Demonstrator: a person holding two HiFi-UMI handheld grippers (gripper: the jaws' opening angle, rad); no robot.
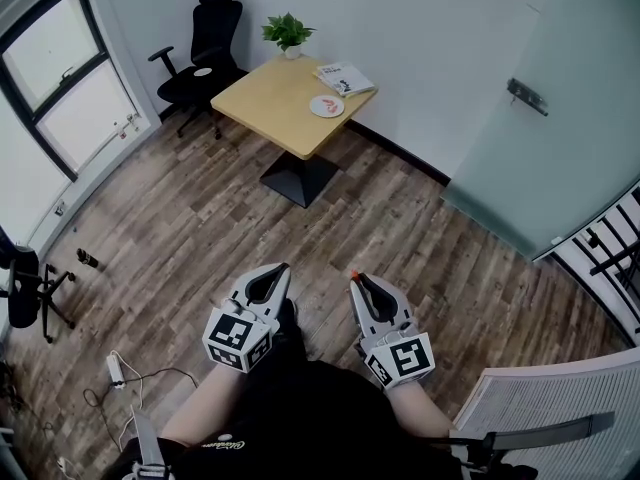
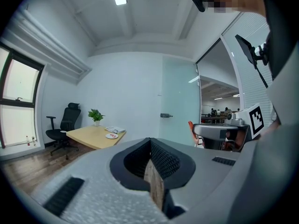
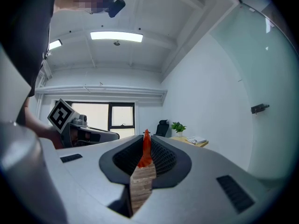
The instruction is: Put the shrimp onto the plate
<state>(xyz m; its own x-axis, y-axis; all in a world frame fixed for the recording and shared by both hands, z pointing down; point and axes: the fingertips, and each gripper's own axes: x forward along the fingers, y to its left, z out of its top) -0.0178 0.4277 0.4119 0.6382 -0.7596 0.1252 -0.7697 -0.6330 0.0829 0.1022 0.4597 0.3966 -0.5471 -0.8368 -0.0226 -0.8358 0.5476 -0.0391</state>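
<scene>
Head view: my right gripper (image 1: 356, 280) pinched a small orange-red shrimp (image 1: 354, 274) at its tips, well apart from the round white plate (image 1: 327, 106) on the pale wooden table (image 1: 262, 103); left gripper view: the left gripper (image 2: 150, 143) had its ribbed jaws pressed together, empty; right gripper view: the shrimp looked slim and tapered, its long axis along the closed jaws, pointing outward.

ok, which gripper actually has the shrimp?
The right gripper: its jaws are shut on the orange-red shrimp, which pokes out past the tips. The left gripper is shut with nothing between its jaws.
</scene>
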